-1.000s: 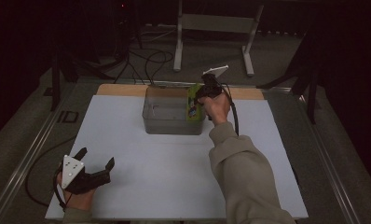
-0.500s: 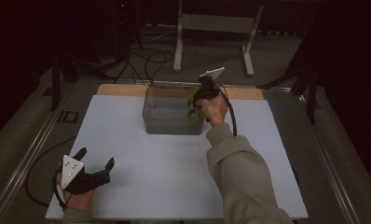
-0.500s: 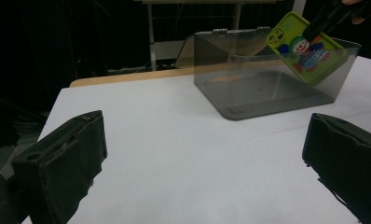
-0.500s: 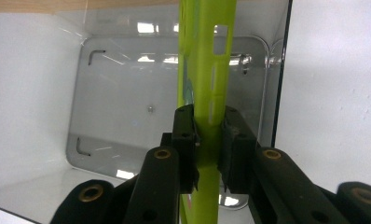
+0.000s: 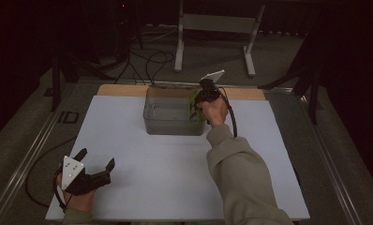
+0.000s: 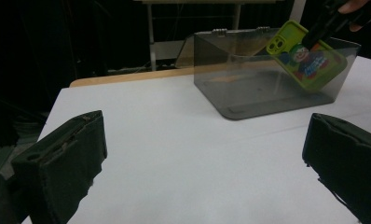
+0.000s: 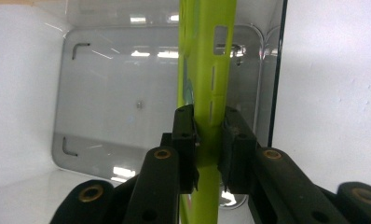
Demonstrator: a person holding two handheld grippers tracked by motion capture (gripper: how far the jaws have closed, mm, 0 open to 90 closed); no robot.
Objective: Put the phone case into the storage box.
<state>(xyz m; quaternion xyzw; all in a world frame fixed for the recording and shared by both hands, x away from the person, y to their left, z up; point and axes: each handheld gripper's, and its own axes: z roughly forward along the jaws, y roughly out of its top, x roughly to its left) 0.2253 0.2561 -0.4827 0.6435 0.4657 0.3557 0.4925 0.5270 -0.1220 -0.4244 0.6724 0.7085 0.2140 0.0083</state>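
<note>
The right gripper (image 7: 208, 135) pinches the green phone case (image 7: 207, 70) edge-on, its long axis slanting down into the clear box (image 5: 168, 124); the left gripper (image 5: 96, 165) — jaws spread, empty — rests well apart.

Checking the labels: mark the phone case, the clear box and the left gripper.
phone case (image 6: 309, 63), left gripper view, its printed back.
clear box (image 5: 168, 125), high view, its near wall.
left gripper (image 5: 96, 158), high view, midway between its open fingertips.

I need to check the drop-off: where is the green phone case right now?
In the high view the green phone case hangs tilted inside the clear box, against its right wall at the table's far side, clamped by the right gripper.
</note>
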